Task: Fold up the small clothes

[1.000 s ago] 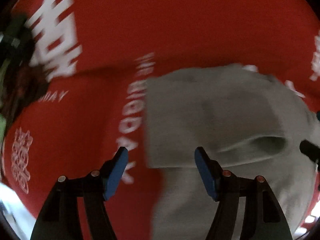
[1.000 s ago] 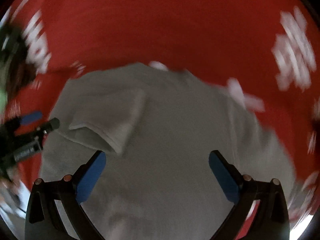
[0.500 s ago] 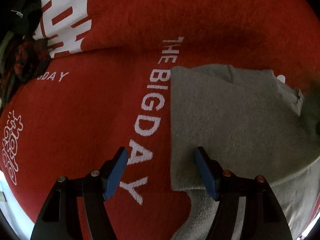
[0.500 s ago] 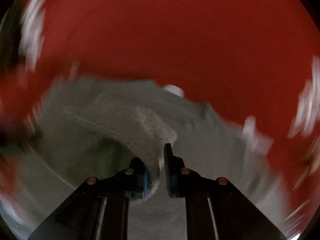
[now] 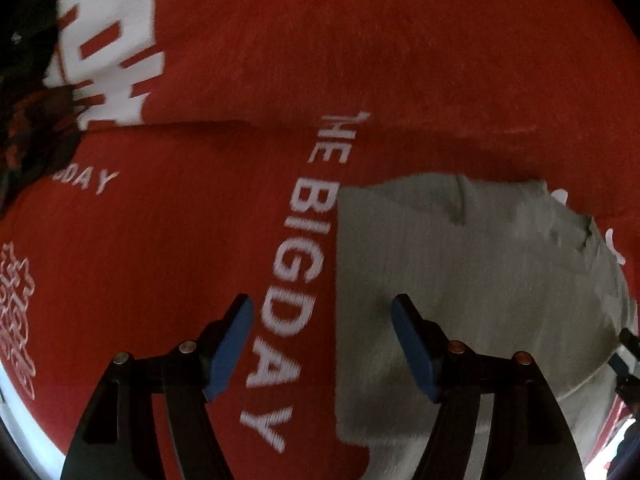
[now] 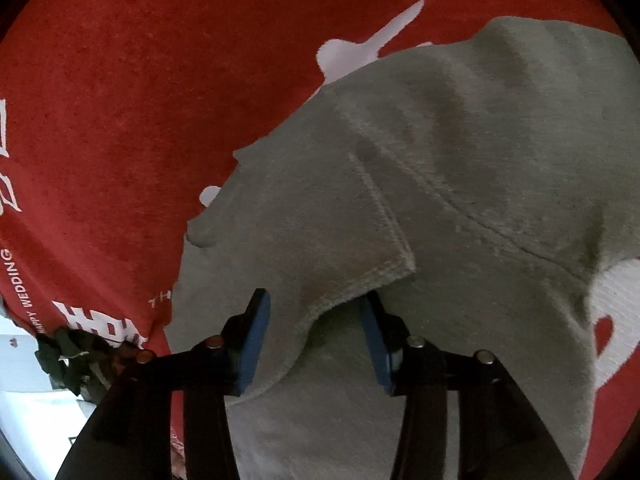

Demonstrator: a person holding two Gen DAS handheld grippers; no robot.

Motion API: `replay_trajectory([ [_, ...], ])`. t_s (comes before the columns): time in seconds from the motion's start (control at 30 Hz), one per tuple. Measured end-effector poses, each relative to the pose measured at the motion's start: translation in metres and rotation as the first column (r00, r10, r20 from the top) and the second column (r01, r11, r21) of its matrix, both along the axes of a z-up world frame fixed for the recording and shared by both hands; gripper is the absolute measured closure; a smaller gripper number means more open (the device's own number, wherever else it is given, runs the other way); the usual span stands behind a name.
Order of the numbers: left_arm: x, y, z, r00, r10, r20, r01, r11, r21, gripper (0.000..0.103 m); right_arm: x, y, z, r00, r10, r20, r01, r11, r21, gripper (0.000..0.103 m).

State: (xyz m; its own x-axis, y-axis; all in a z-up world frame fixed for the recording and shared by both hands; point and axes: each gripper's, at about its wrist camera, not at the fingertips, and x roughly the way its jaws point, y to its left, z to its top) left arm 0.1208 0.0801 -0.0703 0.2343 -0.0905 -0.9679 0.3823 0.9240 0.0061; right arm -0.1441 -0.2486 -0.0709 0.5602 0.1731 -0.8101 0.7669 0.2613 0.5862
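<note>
A small grey garment (image 5: 460, 272) lies on a red cloth (image 5: 200, 240) with white lettering. My left gripper (image 5: 320, 320) is open above the garment's left edge, empty, one finger over the cloth and one over the grey fabric. In the right wrist view the grey garment (image 6: 460, 168) has a hemmed flap folded over. My right gripper (image 6: 314, 320) is open, its blue pads (image 6: 252, 344) on either side of the flap's hem, which drapes between them. The other gripper's tip (image 5: 624, 356) shows at the left view's right edge.
The red cloth (image 6: 140, 100) covers the whole work surface. A dark crumpled garment (image 5: 28, 128) lies at its far left, also in the right wrist view (image 6: 76, 356). A pale floor or table edge (image 6: 24, 360) shows beyond the cloth.
My right gripper was shut on the grey flap half a second ago and has now opened. It carried the flap over the garment. My left gripper stayed open and shifted slightly.
</note>
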Motion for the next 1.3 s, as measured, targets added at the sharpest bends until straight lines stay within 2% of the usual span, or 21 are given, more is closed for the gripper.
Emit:
replay_trajectory([
  [0.07,0.01,-0.009,-0.01,0.998,-0.012,-0.056,0.012,1.0,-0.003,0.031,0.003,-0.008,-0.002,1.0,-0.011,-0.012,0.011,1.0,0.001,0.053],
  [0.1,0.014,-0.014,-0.013,0.998,-0.018,-0.064,0.019,1.0,0.011,0.031,0.006,-0.012,-0.001,1.0,-0.01,-0.021,0.01,1.0,-0.006,0.064],
  [0.13,0.014,-0.018,-0.014,0.999,-0.023,-0.044,0.025,0.999,0.028,0.031,0.011,-0.015,0.002,1.0,0.013,-0.027,-0.014,1.0,-0.028,0.096],
  [0.2,0.01,-0.025,-0.012,0.999,-0.042,0.019,0.04,0.997,0.068,0.031,0.018,-0.016,0.017,0.997,0.078,-0.016,-0.079,0.991,-0.112,0.096],
  [0.27,0.005,-0.027,-0.012,0.997,-0.052,0.048,0.047,0.994,0.096,0.031,0.024,-0.013,0.023,0.988,0.144,-0.054,-0.151,0.973,-0.175,0.096],
  [0.33,0.0,-0.025,-0.009,0.996,-0.051,0.068,0.042,0.991,0.124,0.031,0.02,-0.013,0.014,0.975,0.164,-0.151,-0.187,0.969,-0.159,0.095],
  [0.37,-0.002,-0.022,-0.006,0.996,-0.05,0.074,0.04,0.991,0.13,0.031,0.013,-0.012,0.008,0.95,0.162,-0.268,-0.21,0.964,-0.161,0.092],
  [0.43,-0.006,-0.016,0.005,0.994,-0.057,0.088,0.046,0.991,0.128,0.031,-0.001,-0.009,0.019,0.943,0.145,-0.301,-0.211,0.956,-0.202,0.08],
  [0.5,-0.013,-0.013,0.016,0.992,-0.082,0.099,0.07,0.99,0.12,0.031,-0.007,-0.003,0.033,0.908,0.136,-0.397,-0.26,0.925,-0.277,0.075],
  [0.6,-0.027,-0.02,0.024,0.985,-0.147,0.094,0.136,0.984,0.116,0.031,-0.011,0.002,0.052,0.935,0.18,-0.305,-0.279,0.906,-0.32,0.075],
  [0.67,-0.038,-0.025,0.017,0.98,-0.179,0.088,0.166,0.977,0.134,0.031,0.003,0.006,0.058,0.931,0.241,-0.273,-0.33,0.878,-0.348,0.075],
  [0.73,-0.045,-0.029,0.004,0.98,-0.185,0.073,0.17,0.97,0.175,0.031,0.017,0.007,0.05,0.927,0.272,-0.258,-0.347,0.884,-0.315,0.075],
  [0.77,-0.048,-0.027,-0.006,0.983,-0.171,0.063,0.156,0.968,0.198,0.03,0.023,0.009,0.043,0.925,0.279,-0.257,-0.35,0.89,-0.292,0.075],
  [0.8,-0.047,-0.024,-0.007,0.984,-0.159,0.076,0.142,0.971,0.191,0.024,0.027,0.009,0.034,0.918,0.291,-0.269,-0.361,0.893,-0.267,0.075],
  [0.83,-0.047,-0.016,-0.005,0.985,-0.137,0.105,0.117,0.977,0.177,0.02,0.03,0.009,0.025,0.906,0.302,-0.296,-0.38,0.889,-0.255,0.076],
  [0.87,-0.047,-0.01,-0.006,0.986,-0.122,0.111,0.099,0.976,0.196,0.017,0.028,0.01,0.021,0.901,0.311,-0.303,-0.393,0.881,-0.264,0.077],
  [0.97,-0.04,0.015,-0.001,0.99,-0.09,0.111,0.064,0.973,0.22,0.018,0.025,0.015,0.024,0.891,0.327,-0.314,-0.418,0.861,-0.289,0.076],
  [1.07,-0.034,0.035,0.002,0.991,-0.07,0.11,0.036,0.958,0.286,0.018,0.014,0.013,0.026,0.873,0.33,-0.359,-0.44,0.85,-0.289,0.073],
  [1.1,-0.034,0.042,0.004,0.993,-0.058,0.104,0.027,0.959,0.281,0.018,0.008,0.013,0.028,0.87,0.326,-0.37,-0.44,0.852,-0.284,0.071],
  [1.17,-0.038,0.052,0.013,0.995,-0.037,0.091,0.014,0.968,0.249,0.018,-0.005,0.013,0.033,0.886,0.313,-0.341,-0.41,0.873,-0.263,0.071],
  [1.3,-0.062,0.049,0.024,0.997,-0.052,0.055,0.04,0.979,0.2,0.018,-0.023,0.024,0.045,0.902,0.311,-0.3,-0.384,0.894,-0.23,0.068],
])
